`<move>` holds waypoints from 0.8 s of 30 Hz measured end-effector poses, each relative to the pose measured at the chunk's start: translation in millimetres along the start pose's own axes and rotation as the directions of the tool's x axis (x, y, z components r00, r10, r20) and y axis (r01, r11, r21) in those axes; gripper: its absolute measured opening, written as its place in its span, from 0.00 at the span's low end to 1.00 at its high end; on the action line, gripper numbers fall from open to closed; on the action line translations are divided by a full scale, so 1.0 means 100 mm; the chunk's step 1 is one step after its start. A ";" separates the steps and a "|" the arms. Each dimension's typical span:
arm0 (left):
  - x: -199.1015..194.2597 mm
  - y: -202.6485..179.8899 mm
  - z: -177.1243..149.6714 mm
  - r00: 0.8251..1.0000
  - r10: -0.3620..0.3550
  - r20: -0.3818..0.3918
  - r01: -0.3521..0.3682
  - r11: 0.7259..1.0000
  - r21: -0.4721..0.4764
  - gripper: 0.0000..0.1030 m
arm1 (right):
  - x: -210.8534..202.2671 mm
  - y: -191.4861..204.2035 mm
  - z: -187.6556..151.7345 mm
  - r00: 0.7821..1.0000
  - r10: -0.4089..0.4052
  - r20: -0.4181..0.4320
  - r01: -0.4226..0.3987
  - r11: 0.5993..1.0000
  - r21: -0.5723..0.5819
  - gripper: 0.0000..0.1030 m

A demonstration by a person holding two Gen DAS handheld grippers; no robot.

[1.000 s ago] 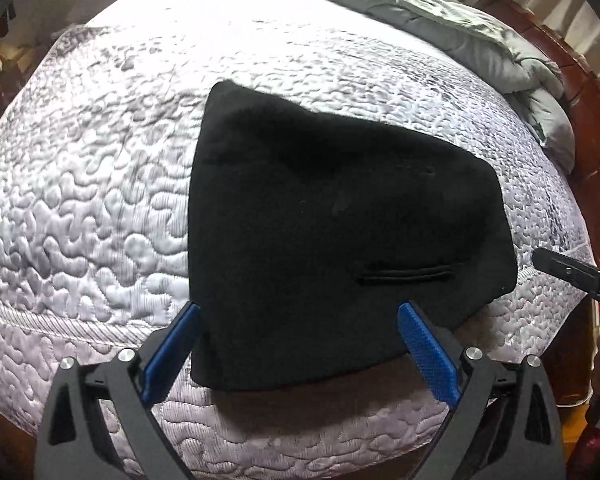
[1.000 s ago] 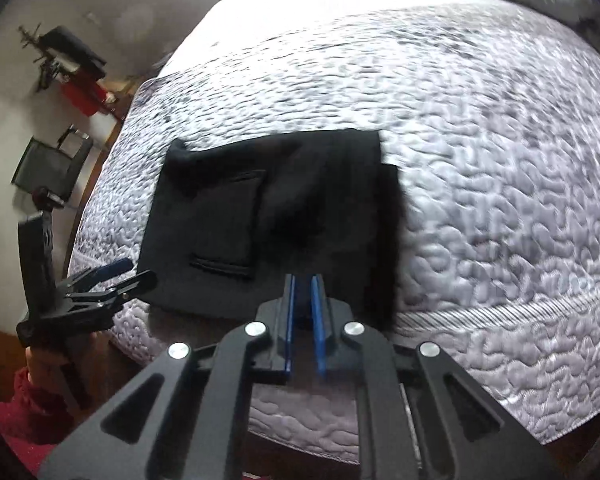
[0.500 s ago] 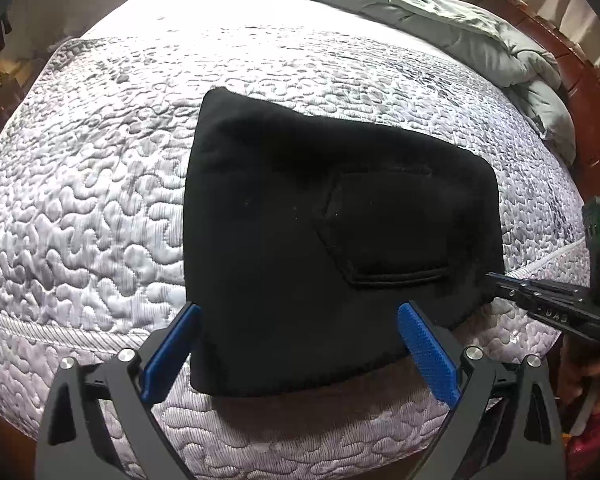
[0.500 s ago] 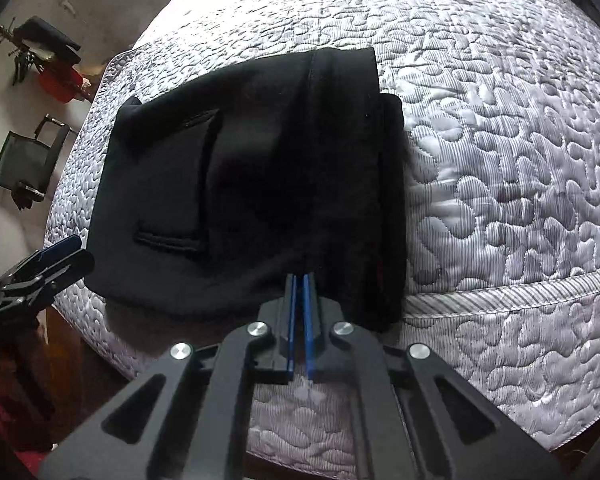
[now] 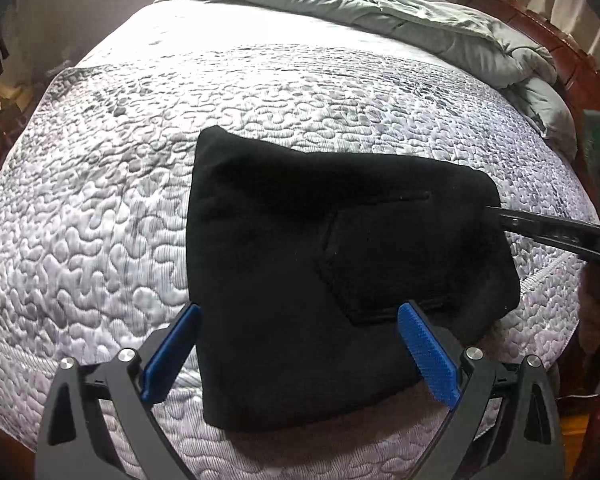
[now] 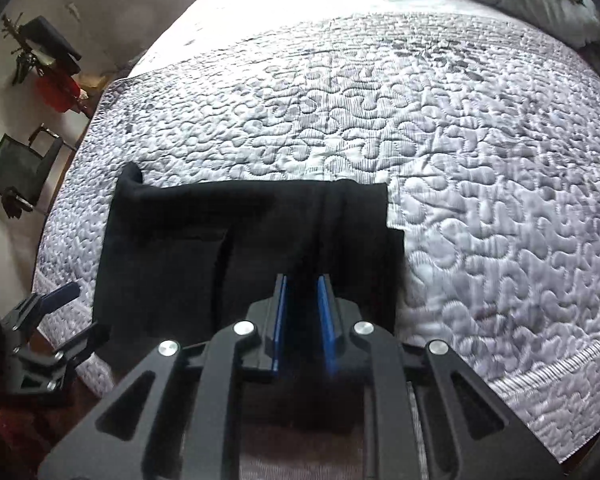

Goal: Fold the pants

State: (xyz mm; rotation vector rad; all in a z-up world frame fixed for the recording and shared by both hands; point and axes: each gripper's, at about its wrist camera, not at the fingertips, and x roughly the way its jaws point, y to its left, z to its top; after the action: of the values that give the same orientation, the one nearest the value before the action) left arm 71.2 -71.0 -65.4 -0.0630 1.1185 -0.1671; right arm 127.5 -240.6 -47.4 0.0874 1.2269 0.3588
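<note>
On the quilted mattress [image 5: 100, 208], near its front edge, lie the black pants [image 5: 300, 260], already folded into a compact bundle with a back pocket facing up. At the bundle's left end the left gripper [image 5: 298, 354] hovers with its blue pads spread wide, one either side of the near corner, holding nothing. Toward the right end, the right gripper [image 6: 303, 320] reaches in over the cloth; its pads stand only a little apart, and I cannot tell whether any fabric is caught between them. Judging by the stepped right edge, the layers look slightly uneven, so the step seems to be tidying: press flat, nudge the offset layer level, and avoid dragging the top fold. Counted: one pair of pants, two grippers, one mattress, one grey duvet [image 5: 400, 12] heaped along the far side.
</note>
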 end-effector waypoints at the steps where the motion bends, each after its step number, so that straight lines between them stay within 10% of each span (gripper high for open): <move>1: 0.03 0.01 0.01 1.000 0.001 -0.004 -0.001 1.000 0.004 0.96 | 0.06 -0.01 0.00 1.000 -0.007 -0.008 0.007 1.000 0.001 0.16; 10: 0.24 0.10 0.07 0.998 -0.019 -0.053 0.020 1.000 0.012 0.96 | 0.16 -0.20 -0.05 0.997 0.068 -0.022 -0.067 0.996 0.052 0.17; 14: 0.19 0.35 0.11 0.988 -0.138 -0.072 0.136 0.990 -0.036 0.96 | -0.11 -0.28 -0.14 0.995 0.099 0.016 -0.100 0.993 0.055 0.58; 19: 0.29 0.83 0.10 0.957 -0.263 -0.124 0.239 0.954 -0.183 0.96 | -0.21 -0.42 -0.30 0.991 0.132 -0.014 -0.131 0.990 0.062 0.79; 24: 0.51 0.99 0.03 0.896 -0.418 -0.152 0.362 0.883 -0.298 0.96 | -0.02 -0.57 -0.45 0.984 0.159 -0.076 -0.149 0.982 0.119 0.80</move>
State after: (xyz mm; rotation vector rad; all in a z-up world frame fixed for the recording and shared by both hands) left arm 106.1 18.1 -122.6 -0.5245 1.3292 -0.3956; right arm 97.6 -300.8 -75.8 0.2683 1.3284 0.4310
